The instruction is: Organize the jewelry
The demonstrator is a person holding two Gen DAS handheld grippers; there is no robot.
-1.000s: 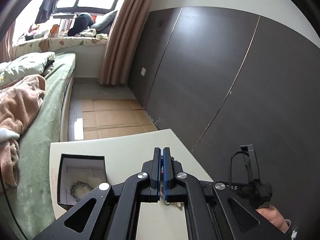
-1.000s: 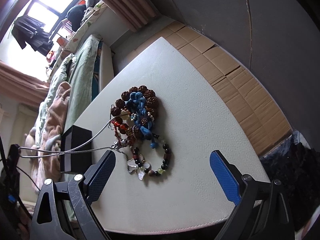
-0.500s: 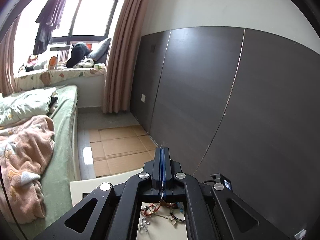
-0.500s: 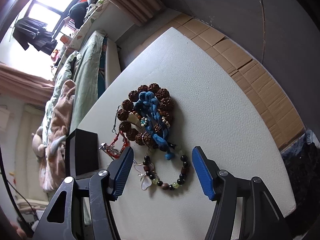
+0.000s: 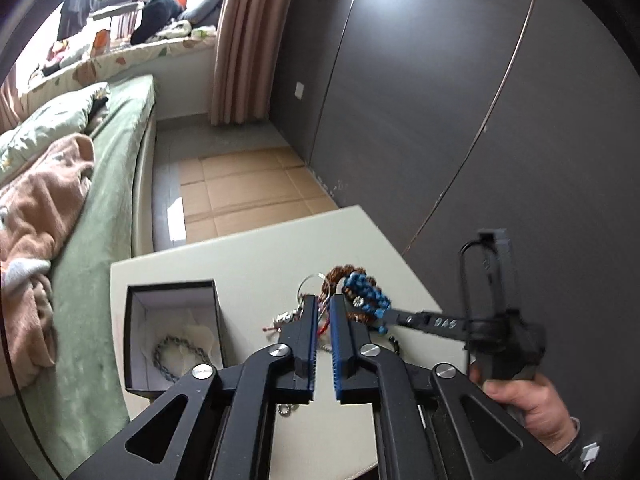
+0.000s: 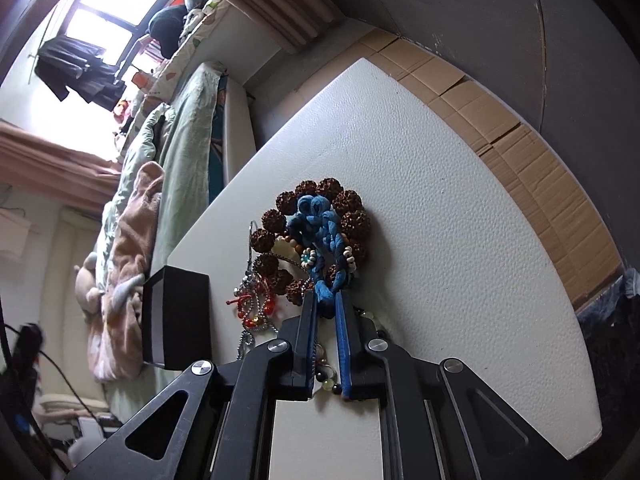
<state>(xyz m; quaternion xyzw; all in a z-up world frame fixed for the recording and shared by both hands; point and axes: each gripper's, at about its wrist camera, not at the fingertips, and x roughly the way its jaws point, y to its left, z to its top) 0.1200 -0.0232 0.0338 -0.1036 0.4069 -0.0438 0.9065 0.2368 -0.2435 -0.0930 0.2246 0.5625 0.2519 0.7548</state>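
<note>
On the left of the white textured tabletop (image 5: 248, 256) stands an open black square jewellery box (image 5: 173, 336) with a pale lining, and a silver twisted chain bracelet (image 5: 176, 356) lies coiled inside it; in the right wrist view the same box shows only its dark outer wall. Just right of the box, the left gripper (image 5: 325, 306) points down at the heap of jewellery; its blue-padded jaws have just been opening and now stand slightly apart, with thin red cord and a bit of chain visible in the gap but nothing pressed between the pads. The heap lies near the middle of the table: a red cord bracelet with orange beads (image 6: 256, 312) and loose silver chain on its left side, a ring of large knobbly brown seed beads (image 6: 320, 236) behind, and a thick blue braided cord bracelet (image 6: 324, 240) laid across that ring. The right gripper (image 6: 326, 300) has just been closing, and its jaws are pinched on the near end of the blue braid. A strand of dark and pale green round beads (image 6: 328, 384) lies beneath its fingers. Farther right in the left wrist view, a bare hand (image 5: 524, 404) grips the black handle of the right tool.
</note>
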